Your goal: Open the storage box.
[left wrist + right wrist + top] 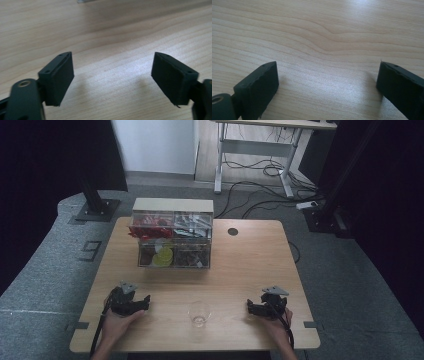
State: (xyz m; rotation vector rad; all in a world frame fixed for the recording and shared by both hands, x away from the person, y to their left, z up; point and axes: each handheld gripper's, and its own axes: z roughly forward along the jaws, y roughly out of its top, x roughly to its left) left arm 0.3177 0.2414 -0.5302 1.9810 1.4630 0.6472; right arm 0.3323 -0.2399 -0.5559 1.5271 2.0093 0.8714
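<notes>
A small clear glass (199,313) stands upright near the front edge of the wooden table (250,265), midway between my two grippers. My left gripper (145,300) rests on the table at the front left, held in a hand; in its own view the left gripper (112,75) is open, with bare wood between the jaws. My right gripper (248,306) rests at the front right, pointing toward the glass. In its own view the right gripper (327,85) is open wide over bare wood.
A clear box with compartments (172,240) stands at the back middle of the table, holding red, yellow, brown and silver packets. A round cable hole (233,231) lies to its right. Beyond the table are a black stand base (96,210), floor cables and a desk frame (260,150).
</notes>
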